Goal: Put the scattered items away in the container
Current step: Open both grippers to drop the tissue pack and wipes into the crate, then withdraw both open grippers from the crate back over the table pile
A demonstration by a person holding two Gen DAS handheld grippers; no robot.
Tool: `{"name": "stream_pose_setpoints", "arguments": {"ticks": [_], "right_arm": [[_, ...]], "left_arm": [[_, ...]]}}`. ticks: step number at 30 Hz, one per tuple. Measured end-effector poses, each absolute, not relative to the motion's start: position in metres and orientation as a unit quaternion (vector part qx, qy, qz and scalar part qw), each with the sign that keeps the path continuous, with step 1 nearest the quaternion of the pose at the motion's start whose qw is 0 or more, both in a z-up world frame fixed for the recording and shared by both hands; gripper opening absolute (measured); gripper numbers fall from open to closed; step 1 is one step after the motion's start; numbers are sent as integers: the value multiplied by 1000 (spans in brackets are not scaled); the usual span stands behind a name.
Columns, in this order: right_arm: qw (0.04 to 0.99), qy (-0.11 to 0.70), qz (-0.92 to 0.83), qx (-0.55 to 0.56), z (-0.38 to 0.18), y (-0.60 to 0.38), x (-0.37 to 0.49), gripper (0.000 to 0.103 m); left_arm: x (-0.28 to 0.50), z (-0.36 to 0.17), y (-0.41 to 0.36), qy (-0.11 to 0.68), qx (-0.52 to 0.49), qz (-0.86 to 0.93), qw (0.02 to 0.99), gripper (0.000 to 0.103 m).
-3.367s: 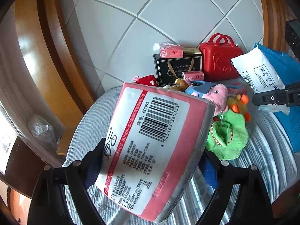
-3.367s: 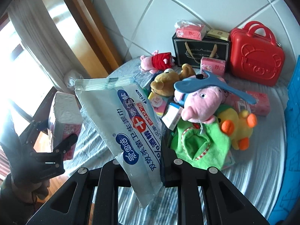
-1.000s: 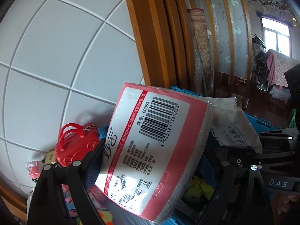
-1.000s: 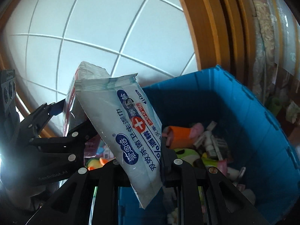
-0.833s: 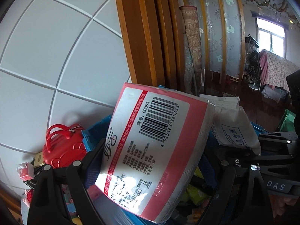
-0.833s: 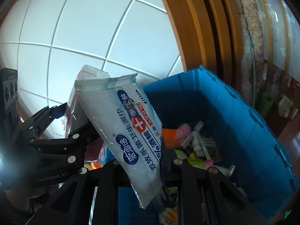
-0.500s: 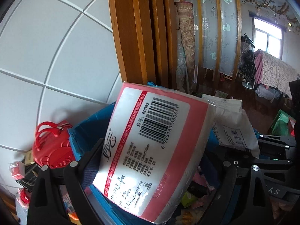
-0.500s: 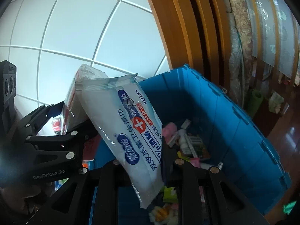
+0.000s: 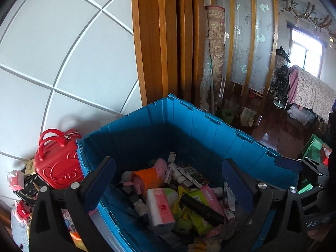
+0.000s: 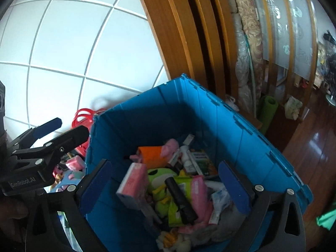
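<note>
Both packs have just been let go: the left gripper [image 9: 168, 189] and right gripper [image 10: 163, 187] are opening, nothing between them, above the blue crate [image 9: 231, 130], the tissue pack [image 9: 160, 210] seen below the fingers; two items are judged tidied

- The bin [image 9: 210, 126] stands directly below and ahead of the left gripper [image 9: 168, 187] and the right gripper [image 10: 166, 187], its open top between each pair of fingers.
- In the bin, a tissue pack [image 9: 160, 208] lies toward the left fingers, with a dark tube [image 9: 201, 206] just to its right, across a pile of packets.
- A cup [image 9: 147, 178] lies on its side farther in (near the back wall).
- Left of the bin, outside it, a small suitcase [image 9: 56, 159] stands against the tiled wall [image 9: 63, 52].
- A door frame [image 9: 163, 42] rises behind the bin's far corner.
- The left gripper sits left of the right one, beside the bin's left wall.
</note>
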State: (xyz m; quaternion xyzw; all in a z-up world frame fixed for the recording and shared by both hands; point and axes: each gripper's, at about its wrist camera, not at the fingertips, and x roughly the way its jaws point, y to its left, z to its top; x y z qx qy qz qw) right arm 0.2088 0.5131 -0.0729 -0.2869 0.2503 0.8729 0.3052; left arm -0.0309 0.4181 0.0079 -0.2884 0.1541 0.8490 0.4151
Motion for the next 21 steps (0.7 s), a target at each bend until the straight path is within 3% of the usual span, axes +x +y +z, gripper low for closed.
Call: {"name": "stream_pose_setpoints", "arguments": {"ticks": [11,15,21], "right_arm": [[293,252,880,-278,-64,498,214,103],[291,251,882,-274,-61,494,217,103],[292,250,882,-271,-58,492,219,103]], "left_arm": [[-31,-2,421,177,-300,849,397,103],[-22,-1,421,215,-256,870,362,103],[-25,-2,419,200,-274,862,376,103]]}}
